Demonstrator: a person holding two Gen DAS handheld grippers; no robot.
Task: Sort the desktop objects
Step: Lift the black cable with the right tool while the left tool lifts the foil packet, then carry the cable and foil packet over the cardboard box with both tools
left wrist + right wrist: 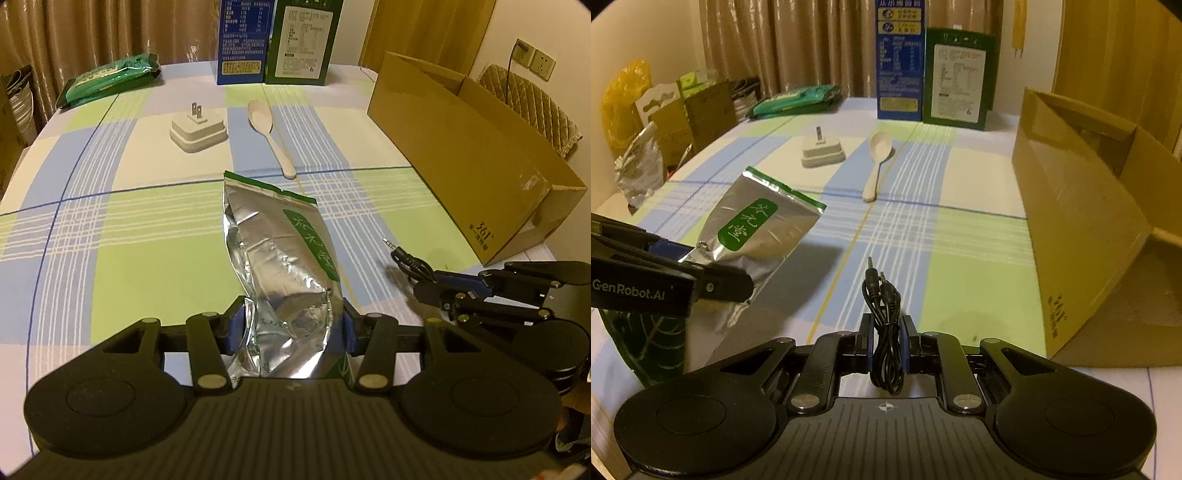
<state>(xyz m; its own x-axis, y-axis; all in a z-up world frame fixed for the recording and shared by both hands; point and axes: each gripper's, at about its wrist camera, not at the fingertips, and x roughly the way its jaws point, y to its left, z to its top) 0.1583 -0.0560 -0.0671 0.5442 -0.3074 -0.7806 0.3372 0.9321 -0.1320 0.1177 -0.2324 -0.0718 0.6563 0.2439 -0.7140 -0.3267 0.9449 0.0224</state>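
Note:
My left gripper is shut on a silver foil tea pouch with a green label and holds it above the checked tablecloth; the pouch also shows in the right wrist view, with the left gripper at its lower end. My right gripper is shut on a coiled black audio cable, its two jack plugs pointing forward. In the left wrist view the right gripper sits at the right with the cable sticking out.
An open cardboard box stands at the right, also in the right wrist view. A white plug adapter, a pale spoon, a green packet and two upright cartons are further back.

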